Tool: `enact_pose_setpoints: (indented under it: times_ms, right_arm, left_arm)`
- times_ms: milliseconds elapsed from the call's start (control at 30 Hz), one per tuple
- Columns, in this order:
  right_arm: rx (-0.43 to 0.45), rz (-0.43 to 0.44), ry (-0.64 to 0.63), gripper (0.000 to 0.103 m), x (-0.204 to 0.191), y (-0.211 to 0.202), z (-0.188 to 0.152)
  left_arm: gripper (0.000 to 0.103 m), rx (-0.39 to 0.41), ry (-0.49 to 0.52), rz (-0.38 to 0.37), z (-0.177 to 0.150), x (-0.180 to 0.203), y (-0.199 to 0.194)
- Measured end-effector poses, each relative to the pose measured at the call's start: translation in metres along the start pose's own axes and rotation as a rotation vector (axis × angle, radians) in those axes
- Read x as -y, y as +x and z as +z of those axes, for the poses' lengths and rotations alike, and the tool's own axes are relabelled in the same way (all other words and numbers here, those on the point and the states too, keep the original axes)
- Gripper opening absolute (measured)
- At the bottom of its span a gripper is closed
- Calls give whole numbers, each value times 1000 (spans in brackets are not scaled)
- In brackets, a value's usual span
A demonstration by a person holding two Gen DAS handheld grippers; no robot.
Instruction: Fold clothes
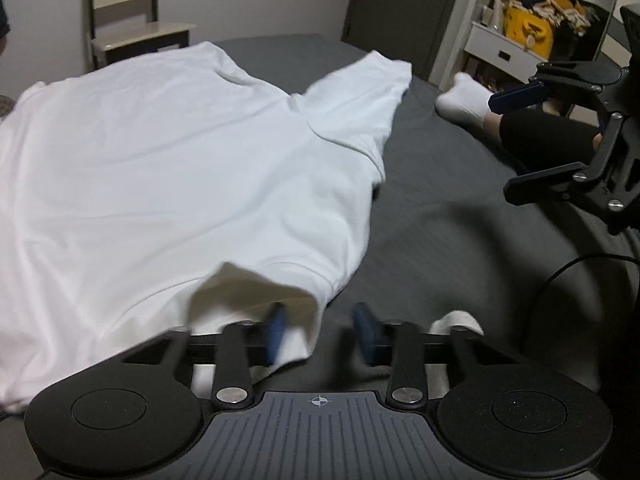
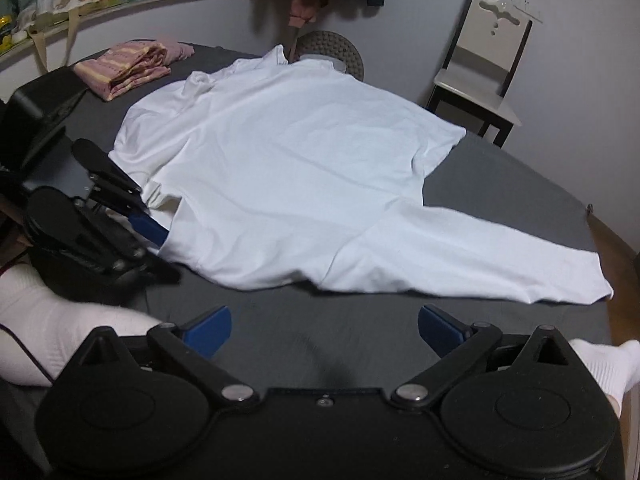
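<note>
A white T-shirt (image 1: 180, 168) lies spread out on the dark grey bed (image 1: 440, 220), one sleeve (image 2: 460, 256) stretched toward the bed's edge. My left gripper (image 1: 320, 330) is open at the shirt's near edge. Its left blue pad (image 1: 276, 328) is against the lifted fabric, and the other pad sits over bare sheet. From the right wrist view, the left gripper (image 2: 156, 250) meets the shirt's (image 2: 288, 152) side edge. My right gripper (image 2: 326, 330) is wide open over bare sheet, short of the shirt and holding nothing. It also shows as the right gripper (image 1: 520, 140) in the left wrist view.
A person's feet in white socks (image 2: 44, 320) rest on the bed beside the grippers. Folded pink striped clothes (image 2: 128, 64) lie at the far corner. A chair (image 2: 480, 68) and a round stool (image 2: 332, 48) stand past the bed. A black cable (image 1: 560, 280) trails at right.
</note>
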State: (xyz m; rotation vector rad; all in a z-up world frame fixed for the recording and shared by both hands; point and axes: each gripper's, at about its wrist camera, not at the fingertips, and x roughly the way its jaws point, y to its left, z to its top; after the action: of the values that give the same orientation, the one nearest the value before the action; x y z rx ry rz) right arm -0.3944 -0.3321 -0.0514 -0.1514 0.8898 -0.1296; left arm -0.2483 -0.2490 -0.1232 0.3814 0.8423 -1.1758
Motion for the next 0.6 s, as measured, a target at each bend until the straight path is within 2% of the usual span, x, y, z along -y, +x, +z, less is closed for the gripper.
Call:
enact_pose_setpoints:
  times_ms: [33,67,100,167,233,300,467,600]
  right_arm:
    - [-3,-11,-18,101,-2,2,-2]
    - [-7,-22,-37,101,-4,4,-4]
    - [-10,-33,-55,101,-5,7,-5]
    - [-15,-65,-112,101,-10,14,-10]
    - [-10,-138,-251,101,-23,27,-18]
    - [-4,-213,-396,100,-35,40,-25]
    - [128,-348,-756,97,-77,71,-40]
    - [182,-351,-781,97,-88,84,-30]
  left_arm:
    - [3,5,3,3,1,1,2]
    - [0,12,3,3,3,2,5]
    - [0,22,-15,-7,4,-1,5]
    - [0,49,-107,-92,9,-13,5]
    - [0,97,-237,-188,12,-30,-5]
    - [0,130,-315,-254,13,-43,-15]
    - [0,190,-497,-372,6,-69,-27]
    - [0,241,-574,-416,8,-82,-27]
